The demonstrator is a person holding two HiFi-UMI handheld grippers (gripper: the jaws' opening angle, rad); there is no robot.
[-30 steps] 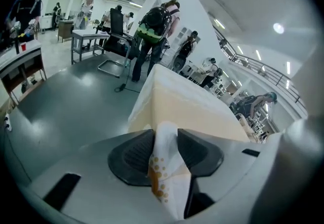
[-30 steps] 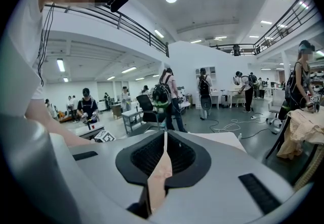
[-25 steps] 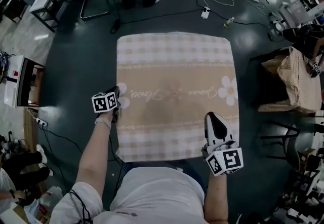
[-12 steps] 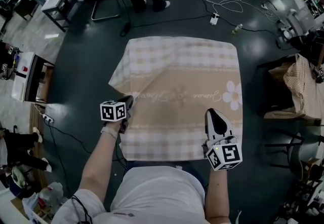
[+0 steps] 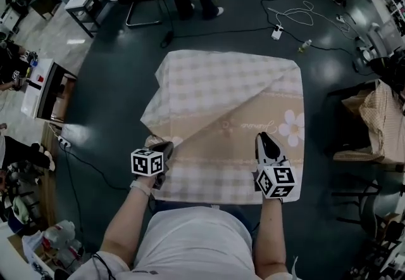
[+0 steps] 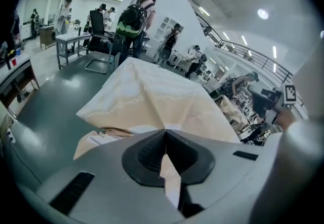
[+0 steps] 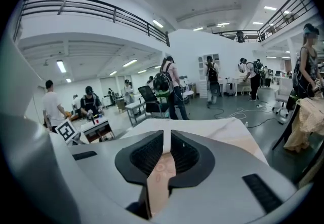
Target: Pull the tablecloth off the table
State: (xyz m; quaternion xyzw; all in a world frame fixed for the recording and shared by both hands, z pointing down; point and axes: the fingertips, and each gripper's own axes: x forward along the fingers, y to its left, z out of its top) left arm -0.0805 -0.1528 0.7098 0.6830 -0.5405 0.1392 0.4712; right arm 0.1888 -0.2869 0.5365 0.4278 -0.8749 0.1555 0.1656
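A beige checked tablecloth (image 5: 228, 114) with a flower print covers a square table in the head view. Its left side is lifted into a slanting fold. My left gripper (image 5: 163, 147) is shut on the cloth near the front left corner. My right gripper (image 5: 262, 139) is shut on the cloth near the front right edge. In the left gripper view the tablecloth (image 6: 147, 101) rises in a peaked fold ahead, and a strip of it is pinched between the jaws of the left gripper (image 6: 165, 134). In the right gripper view the tablecloth (image 7: 217, 129) runs back between the shut jaws of the right gripper (image 7: 167, 139).
People stand by a chair (image 5: 142, 9) beyond the table. A desk (image 5: 50, 85) is at the left. Cables and a power strip (image 5: 276, 33) lie on the dark floor at the back right. A chair draped with checked cloth (image 5: 383, 117) stands at the right.
Both grippers have pulled back toward me with the cloth. The left side of the tablecloth has lifted off the table into a diagonal fold, and the front edge has slid nearer.
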